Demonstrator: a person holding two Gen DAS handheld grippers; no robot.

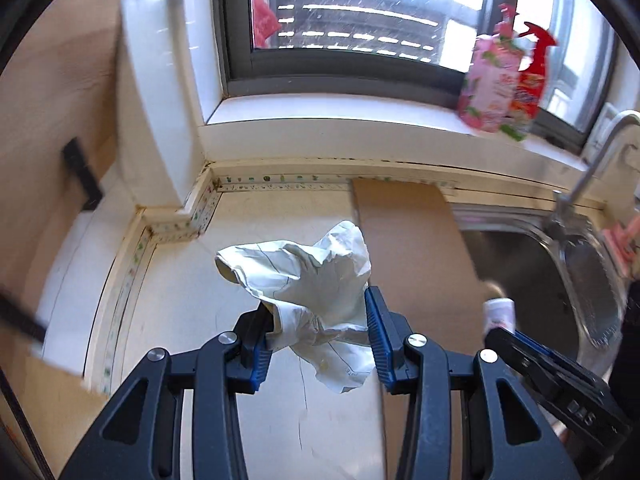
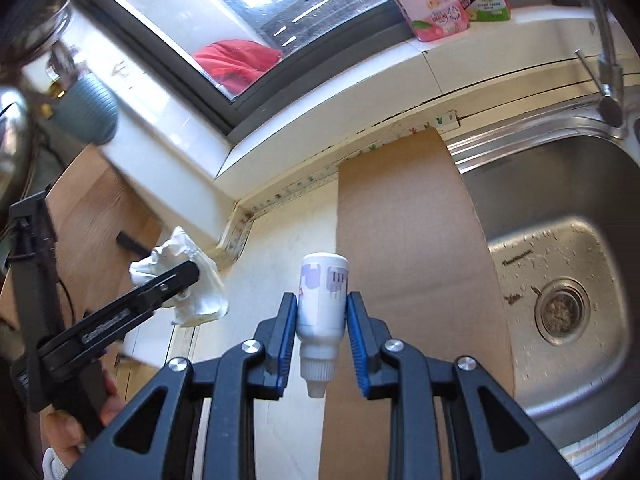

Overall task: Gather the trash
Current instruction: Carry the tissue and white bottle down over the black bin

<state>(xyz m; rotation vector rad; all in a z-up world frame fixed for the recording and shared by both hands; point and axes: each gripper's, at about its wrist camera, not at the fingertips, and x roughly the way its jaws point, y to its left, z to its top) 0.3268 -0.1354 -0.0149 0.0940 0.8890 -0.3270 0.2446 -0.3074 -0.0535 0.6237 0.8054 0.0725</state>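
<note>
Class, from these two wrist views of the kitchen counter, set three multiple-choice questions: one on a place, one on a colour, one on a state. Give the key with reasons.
1. Where do the two cleaning bottles stand?
A. in the sink
B. on the window sill
C. on the brown cardboard

2. What colour are the pads of the hand-held grippers?
A. blue
B. red
C. yellow

3. What is the right hand-held gripper doing?
A. hanging open and empty
B. gripping crumpled paper
C. gripping a small white bottle

Key: B, they stand on the sill under the glass; A, blue strips line the fingers; C, the bottle sits clamped between the pads, cap toward the camera.
</note>
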